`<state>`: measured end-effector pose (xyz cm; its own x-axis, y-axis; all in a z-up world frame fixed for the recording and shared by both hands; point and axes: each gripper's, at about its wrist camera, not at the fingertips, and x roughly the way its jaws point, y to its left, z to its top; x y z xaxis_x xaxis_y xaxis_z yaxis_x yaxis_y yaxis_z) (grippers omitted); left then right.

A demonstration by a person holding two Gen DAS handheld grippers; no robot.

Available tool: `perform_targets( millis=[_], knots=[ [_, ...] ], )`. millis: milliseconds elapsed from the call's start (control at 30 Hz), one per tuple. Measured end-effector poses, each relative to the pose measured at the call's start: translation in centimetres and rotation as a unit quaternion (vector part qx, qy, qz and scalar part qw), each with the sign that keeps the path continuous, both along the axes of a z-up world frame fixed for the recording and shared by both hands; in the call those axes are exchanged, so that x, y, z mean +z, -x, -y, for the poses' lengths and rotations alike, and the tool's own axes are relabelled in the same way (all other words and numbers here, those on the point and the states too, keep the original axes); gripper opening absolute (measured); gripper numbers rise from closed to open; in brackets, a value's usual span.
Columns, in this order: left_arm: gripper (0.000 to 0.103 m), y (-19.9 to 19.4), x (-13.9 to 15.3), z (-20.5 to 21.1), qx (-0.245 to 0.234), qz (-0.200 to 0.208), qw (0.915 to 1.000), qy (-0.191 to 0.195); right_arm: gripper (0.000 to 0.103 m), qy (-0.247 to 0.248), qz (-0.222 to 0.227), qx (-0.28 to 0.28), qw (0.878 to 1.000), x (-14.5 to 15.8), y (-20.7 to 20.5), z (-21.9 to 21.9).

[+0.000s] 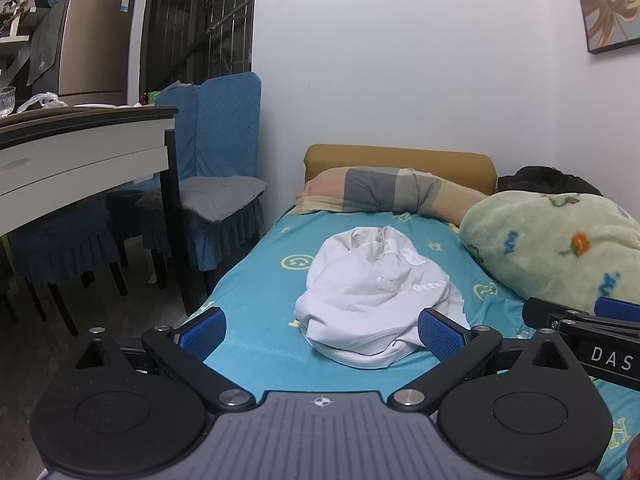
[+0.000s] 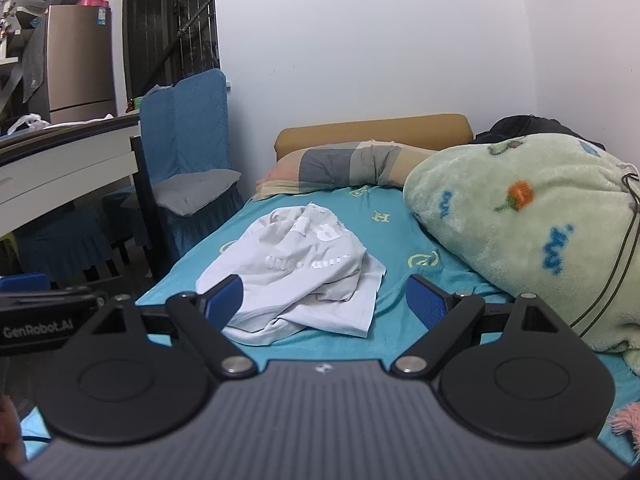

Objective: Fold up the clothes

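Here the crumpled white shirt [image 1: 376, 296] lies just beyond both grippers' spread jaws.

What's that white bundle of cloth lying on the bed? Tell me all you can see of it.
The white garment is soft, thin-looking fabric, crumpled in a rumpled heap, not folded. Pale printed lettering shows on top, unreadable. A stitched hem edges the near side. It lies on the teal bedsheet, apart from the green blanket. Neither gripper holds it.
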<state>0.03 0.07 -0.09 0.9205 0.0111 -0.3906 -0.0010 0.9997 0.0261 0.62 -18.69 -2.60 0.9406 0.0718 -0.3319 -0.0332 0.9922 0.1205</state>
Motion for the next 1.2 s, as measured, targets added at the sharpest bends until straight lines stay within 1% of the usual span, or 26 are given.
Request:
perform_targets(
  millis=[300,533,833,1100,1200],
  knots=[
    [0.103,-0.2,-0.8,-0.6,-0.003,-0.007,1.0,0.005,0.09,-0.007,-0.012,0.0,1.0,-0.3,-0.4,0.5],
    [0.103,-0.3,-1.1,-0.9,0.009,-0.007,0.9999,0.007,0.09,-0.005,-0.013,-0.005,1.0,-0.3,0.1,-0.2],
    [0.103,-0.6,-1.2,-0.7,0.012,-0.01,0.9999,0.0,0.09,-0.006,-0.016,-0.001,1.0,-0.4,0.0,-0.1],
    [0.103,-0.2,-1.1,-0.5,-0.001,0.007,1.0,-0.003,0.09,-0.004,-0.013,-0.001,1.0,-0.5,0.2,-0.1],
    [0.103,-0.1,-1.1,-0.3,-0.003,0.009,0.9999,-0.011,0.09,-0.005,-0.014,-0.003,1.0,-0.5,0.2,-0.1]
  ],
)
